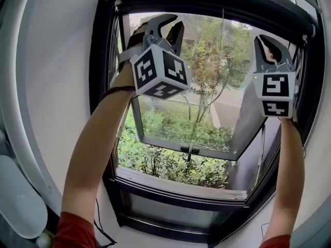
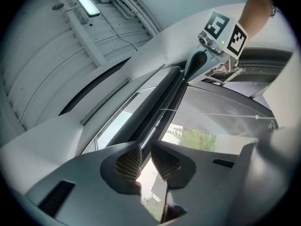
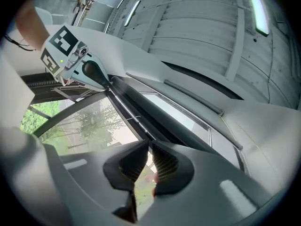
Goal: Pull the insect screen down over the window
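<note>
Left gripper (image 2: 146, 150): jaws slightly spread, empty.
Right gripper (image 3: 149, 150): jaws barely parted, empty.
Screen (image 1: 207, 5): rolled up atop window (image 1: 98, 61), just above both grippers, its long axis running across. Both look equally near.

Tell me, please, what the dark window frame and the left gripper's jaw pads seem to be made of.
Window frame: probably coated metal, perhaps aluminium; slim straight profiles, dark finish with a soft sheen.
Pads of the left gripper: likely black rubber, matte; a fine ribbed grip texture shows.
</note>
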